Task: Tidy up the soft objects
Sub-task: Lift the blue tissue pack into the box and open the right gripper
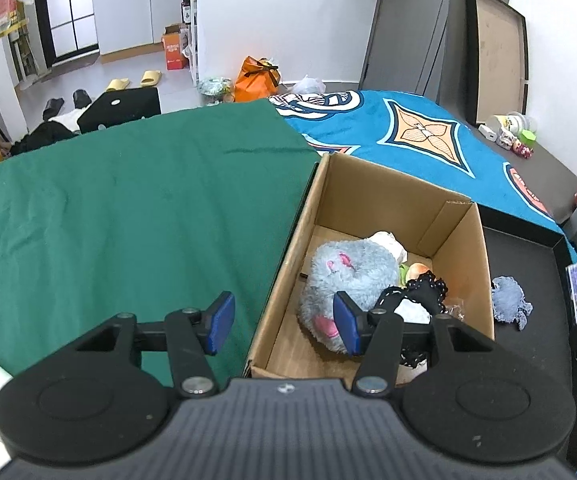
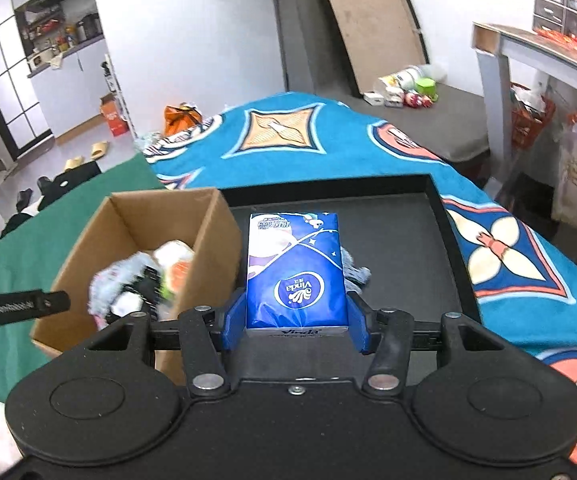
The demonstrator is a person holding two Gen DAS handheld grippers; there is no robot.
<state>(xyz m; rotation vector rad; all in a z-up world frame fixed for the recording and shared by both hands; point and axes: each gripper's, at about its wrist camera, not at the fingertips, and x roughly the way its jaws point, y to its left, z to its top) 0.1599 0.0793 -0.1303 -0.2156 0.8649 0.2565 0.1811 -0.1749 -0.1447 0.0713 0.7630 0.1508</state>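
A cardboard box point(image 1: 388, 196) point(image 2: 216, 224) sits between a green cloth and a black tray. It holds a grey plush toy point(image 1: 348, 276), a black lace piece point(image 1: 424, 288) and other soft items. My left gripper point(image 1: 284, 322) is open and empty over the box's near left wall. My right gripper point(image 2: 296, 320) is shut on a blue Vinda tissue pack point(image 2: 294, 272), held above the black tray point(image 2: 440, 216), right of the box. A grey-blue cloth point(image 1: 510, 300) point(image 2: 358, 274) lies on the tray.
The green cloth point(image 1: 128, 200) covers the table's left part, a blue patterned blanket point(image 1: 408, 132) point(image 2: 328, 144) the right. Small jars and toys point(image 1: 512, 132) stand at the far right edge. A chair back point(image 1: 120, 108) is behind the table.
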